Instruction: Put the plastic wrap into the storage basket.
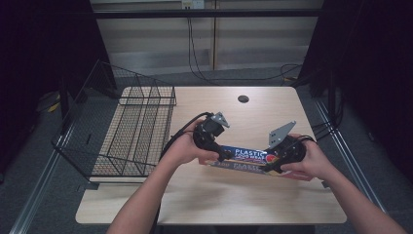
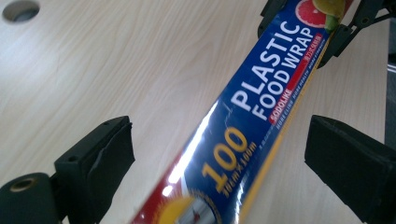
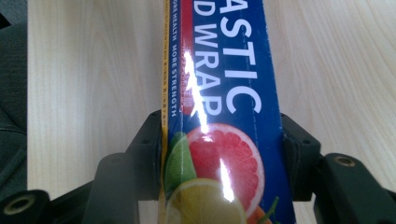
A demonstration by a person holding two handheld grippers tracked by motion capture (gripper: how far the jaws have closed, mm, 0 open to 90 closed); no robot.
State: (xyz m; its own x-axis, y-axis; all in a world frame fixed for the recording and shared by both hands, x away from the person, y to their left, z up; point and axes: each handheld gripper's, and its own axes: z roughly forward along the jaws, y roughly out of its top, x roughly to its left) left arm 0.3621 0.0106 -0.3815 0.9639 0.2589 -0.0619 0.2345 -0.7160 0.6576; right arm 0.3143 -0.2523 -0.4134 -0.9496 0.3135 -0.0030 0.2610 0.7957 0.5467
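A long blue box of plastic food wrap [image 1: 248, 158] lies across the near middle of the wooden table [image 1: 263, 112]. My right gripper [image 1: 272, 163] is shut on its right end; in the right gripper view both jaws press the sides of the box [image 3: 224, 93] by the printed fruit, the right gripper [image 3: 222, 140] straddling it. My left gripper [image 1: 225, 155] is at the box's left end. In the left gripper view the left gripper [image 2: 219, 140] stands open, its jaws well apart on either side of the box [image 2: 252, 116] without touching it. The right gripper [image 2: 310, 23] holds the far end.
A black wire basket [image 1: 131, 131] stands on the left part of the table, its rim close to my left hand. A round cable hole [image 1: 243, 99] sits near the table's far edge, also the hole [image 2: 19, 10] at top left. Cables trail on the floor behind.
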